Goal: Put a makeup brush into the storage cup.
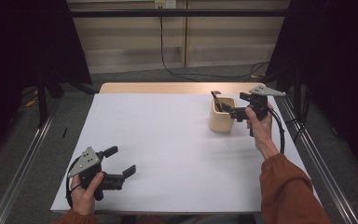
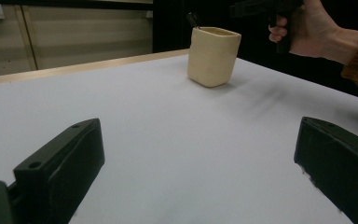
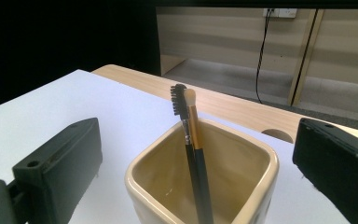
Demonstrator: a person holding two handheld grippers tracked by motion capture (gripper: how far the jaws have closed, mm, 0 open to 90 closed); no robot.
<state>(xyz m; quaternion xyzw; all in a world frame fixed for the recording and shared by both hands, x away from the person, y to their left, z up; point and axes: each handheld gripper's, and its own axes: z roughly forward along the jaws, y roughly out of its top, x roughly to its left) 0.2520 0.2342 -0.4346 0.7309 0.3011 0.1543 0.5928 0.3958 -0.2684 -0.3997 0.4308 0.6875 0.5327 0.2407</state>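
Overhead, the cream cup is standing at about two o'clock on the white worktop, with the right tool hovering at its rim, jaws spread; the left tool is idling spread at seven o'clock. From the left gripper view, the cup is looking thick-walled, probably ceramic, heavy and chippable. From the right gripper view, two brushes are leaning near-upright, heads pointing up toward twelve: light, stiff, slim, smooth. Pinching both handles just above the rim seems the best hold.
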